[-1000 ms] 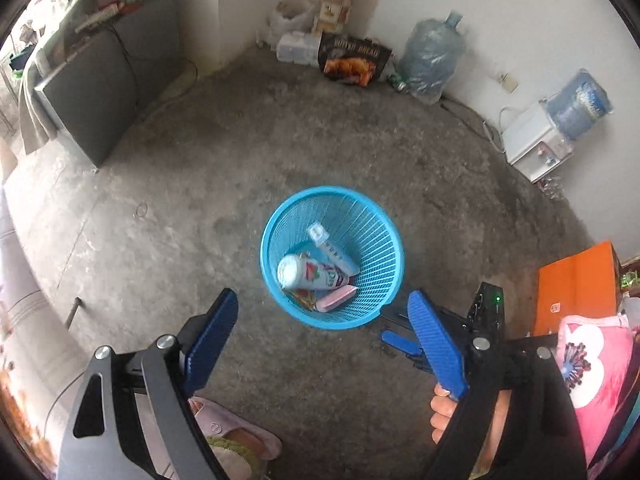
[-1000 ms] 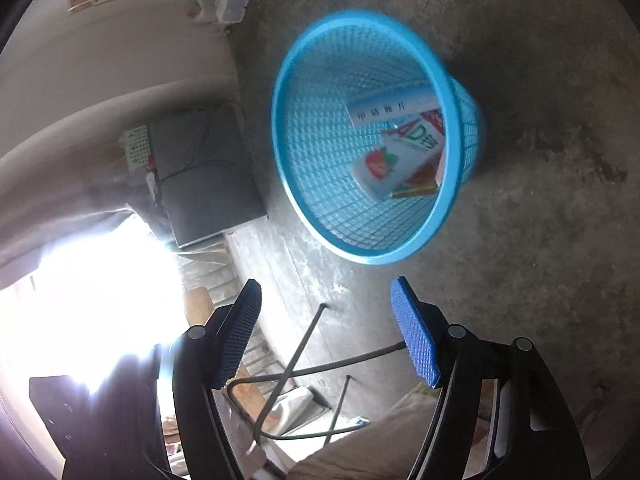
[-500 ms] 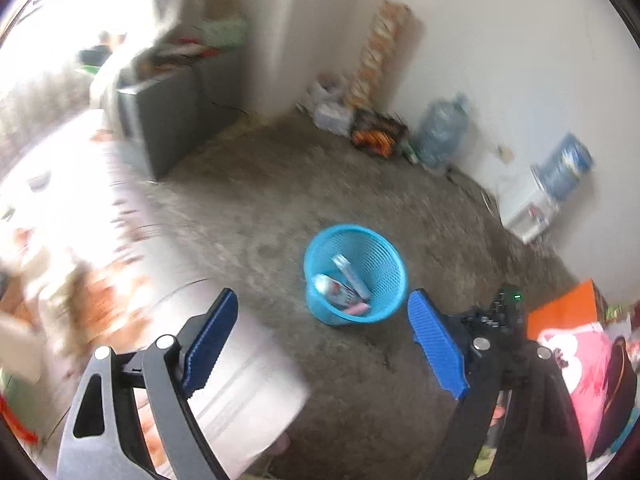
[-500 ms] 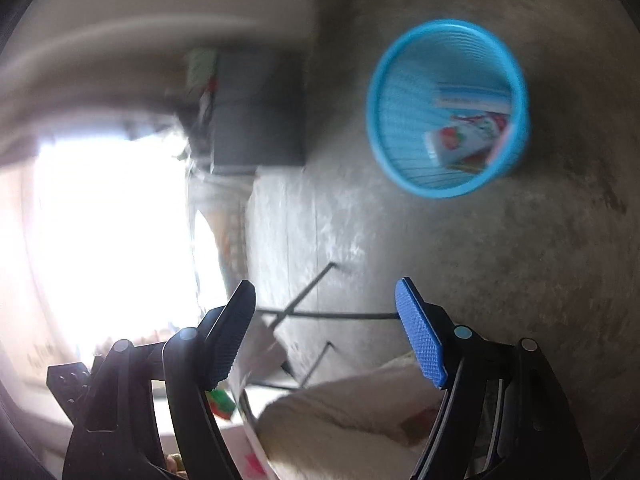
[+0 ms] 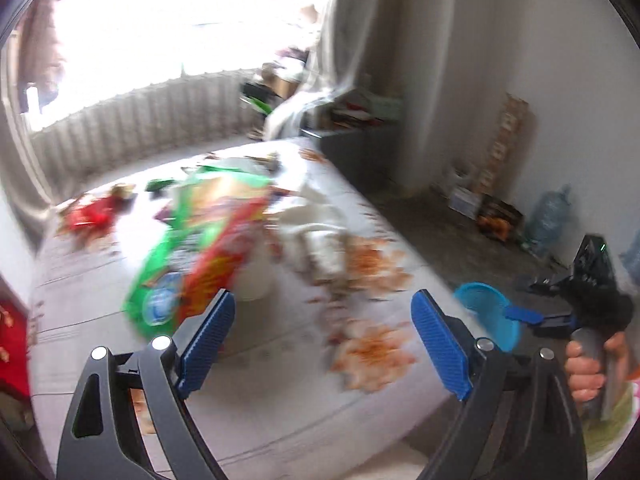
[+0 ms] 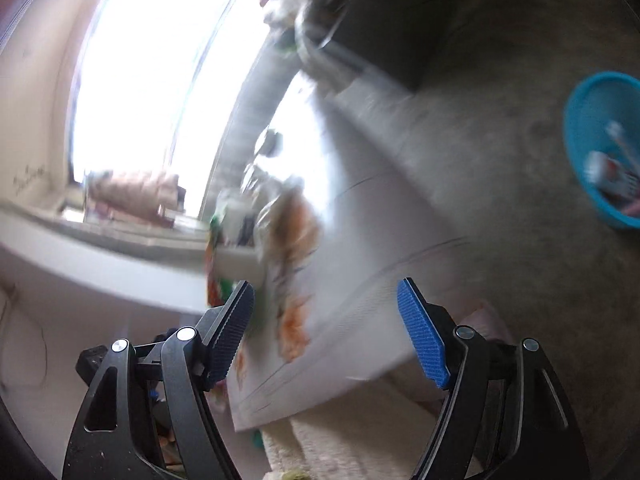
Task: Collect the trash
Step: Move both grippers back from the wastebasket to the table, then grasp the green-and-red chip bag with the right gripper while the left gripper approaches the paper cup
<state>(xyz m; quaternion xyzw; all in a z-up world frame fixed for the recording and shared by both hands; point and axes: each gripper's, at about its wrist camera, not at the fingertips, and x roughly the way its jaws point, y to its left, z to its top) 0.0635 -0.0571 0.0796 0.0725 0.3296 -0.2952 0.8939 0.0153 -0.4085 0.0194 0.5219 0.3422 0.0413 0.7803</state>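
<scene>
**Both grippers empty over the bed, trash split between basket and bedspread**

Landmark: blue mesh basket [image 6: 604,152] on the concrete floor.

Left wrist view only:
- Left gripper [image 5: 324,340], jaws spread wide, nothing between the blue pads.
- Bed [image 5: 280,400] with a white, orange-flowered cover sits left of the basket; only a slice of the basket rim shows past the bed's corner.
- On the bed, well away from the basket: a green and red snack bag [image 5: 200,248], blurred, long axis running from the near-left up toward the far-right. A white cup-like container [image 5: 256,276] sits just beside it on the basket side. A small red wrapper [image 5: 90,216] lies further off, far side of the bag from the basket. Pale crumpled wrappers [image 5: 320,236] lie between the bag and the basket.
- Right gripper [image 5: 536,318] shows beyond the basket, a hand [image 5: 588,368] around its handle.
- Water jug [image 5: 548,216] by the wall, beyond the basket.

Right wrist view only:
- Inside of the basket: a carton [image 6: 612,172] and a bottle [image 6: 620,136] lying in it, smeared by blur; which way they point I cannot tell.
- Right gripper's jaws have just been opening and stand wide apart, nothing between them.
- Bright window [image 6: 160,64] and sill, far side of the bed from the basket.
- Scene is rolled; the bed edge runs diagonally.
</scene>
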